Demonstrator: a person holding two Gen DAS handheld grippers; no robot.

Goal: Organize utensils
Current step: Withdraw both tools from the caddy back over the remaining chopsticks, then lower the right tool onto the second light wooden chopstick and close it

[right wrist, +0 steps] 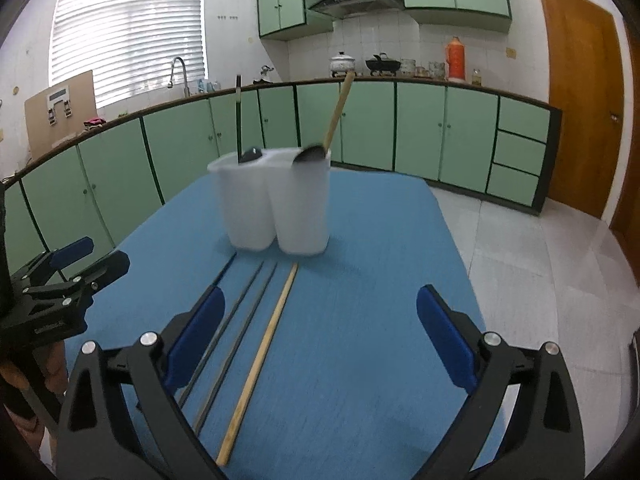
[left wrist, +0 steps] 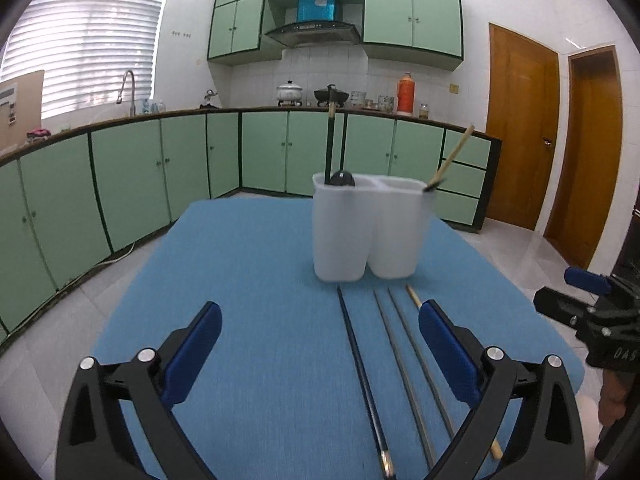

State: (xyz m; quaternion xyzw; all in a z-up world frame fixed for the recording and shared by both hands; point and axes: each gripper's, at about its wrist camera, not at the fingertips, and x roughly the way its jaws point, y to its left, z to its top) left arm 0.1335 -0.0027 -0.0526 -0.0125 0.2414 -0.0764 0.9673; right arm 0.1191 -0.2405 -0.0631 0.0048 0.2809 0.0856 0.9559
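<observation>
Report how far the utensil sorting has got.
Done: two spoons stand in the white holder, a dark-handled spoon left, a wooden-handled spoon right. In hand: nothing; the left gripper and right gripper are open. Left: four chopsticks lying on the blue mat.

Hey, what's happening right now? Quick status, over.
Left gripper open, right gripper open, both empty. Four chopsticks loose on blue mat; two spoons already in white holder. Nothing blocking.

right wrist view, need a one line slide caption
Open right gripper hovers over a blue mat, four chopsticks lying before a white two-compartment holder holding two spoons.
</observation>
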